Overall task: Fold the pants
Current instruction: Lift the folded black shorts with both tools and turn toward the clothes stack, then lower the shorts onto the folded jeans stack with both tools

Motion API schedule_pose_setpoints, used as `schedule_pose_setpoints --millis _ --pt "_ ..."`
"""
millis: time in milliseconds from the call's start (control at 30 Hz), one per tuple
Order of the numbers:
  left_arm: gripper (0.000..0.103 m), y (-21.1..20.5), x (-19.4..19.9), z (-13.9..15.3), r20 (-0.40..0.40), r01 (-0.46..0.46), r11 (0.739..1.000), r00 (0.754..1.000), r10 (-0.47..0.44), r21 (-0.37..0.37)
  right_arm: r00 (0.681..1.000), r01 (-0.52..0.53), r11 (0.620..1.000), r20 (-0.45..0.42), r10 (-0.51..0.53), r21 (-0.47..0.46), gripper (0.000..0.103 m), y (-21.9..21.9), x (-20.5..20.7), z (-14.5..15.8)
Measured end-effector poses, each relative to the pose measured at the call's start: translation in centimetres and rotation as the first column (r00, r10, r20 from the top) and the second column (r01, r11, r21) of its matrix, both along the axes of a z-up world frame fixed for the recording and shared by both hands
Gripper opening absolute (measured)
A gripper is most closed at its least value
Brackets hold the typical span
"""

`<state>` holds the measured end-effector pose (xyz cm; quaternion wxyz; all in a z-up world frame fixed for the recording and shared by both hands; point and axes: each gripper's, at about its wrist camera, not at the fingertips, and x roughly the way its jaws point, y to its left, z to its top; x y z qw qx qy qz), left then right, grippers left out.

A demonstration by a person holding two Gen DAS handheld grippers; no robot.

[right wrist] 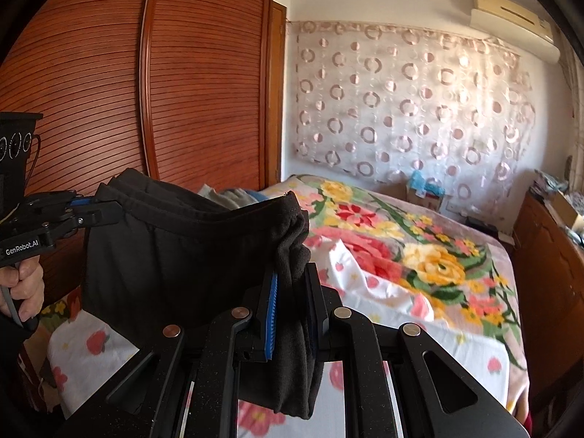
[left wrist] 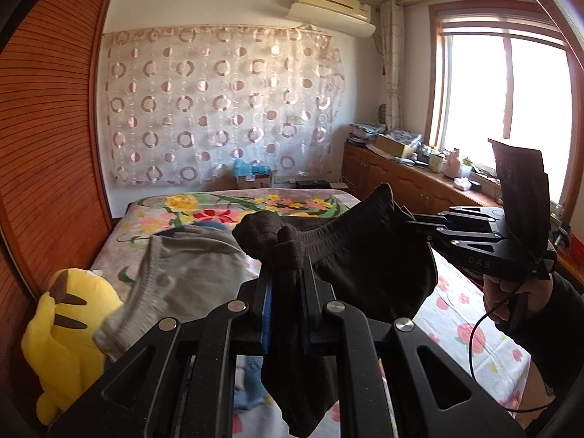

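1. The black pants (left wrist: 365, 252) hang in the air above the bed (left wrist: 456, 314), waistband stretched between both grippers.
2. The left gripper (left wrist: 284, 273) and right gripper (right wrist: 292, 284) are each clamped on a waistband corner.
3. The fabric looks soft, light and limp; gripping at the waistband corners seems best.

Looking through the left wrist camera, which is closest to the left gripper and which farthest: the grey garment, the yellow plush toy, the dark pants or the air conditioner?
1. Dark pants: clamped in the left gripper.
2. Grey garment and yellow plush toy: both lower left, garment on the bed, toy at its edge; too close to call.
3. Air conditioner: high on the far wall.
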<state>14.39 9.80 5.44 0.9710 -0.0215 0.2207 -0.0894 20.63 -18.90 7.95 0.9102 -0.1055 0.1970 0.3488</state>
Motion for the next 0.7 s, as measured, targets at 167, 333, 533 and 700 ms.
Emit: schedule_pose_setpoints --millis 167,333,533,700 --pt "0.013 1.7 1.2 0.5 0.007 -0.043 0.999 0.999 0.043 0.005 0.999 -0.033 0.999 0.029 0.033 -0.005 0.014 1.2 2.5 0.5" --pt "0.013 3.2 2.4 0.3 0.004 -0.087 0.996 0.996 0.087 0.005 0.996 -0.061 0.998 0.067 0.063 -0.026 0.014 2.6 4.6 0.5" --pt "0.013 4.2 2.3 -0.9 -0.010 -0.136 0.991 0.991 0.136 0.006 0.990 -0.102 0.994 0.092 0.106 -0.047 0.014 4.9 7.6 -0.2" --pt "0.013 5.2 1.9 -1.9 -0.032 -0.189 0.982 0.981 0.189 -0.009 0.980 -0.157 0.985 0.110 0.164 -0.074 0.014 7.8 10.3 -1.7"
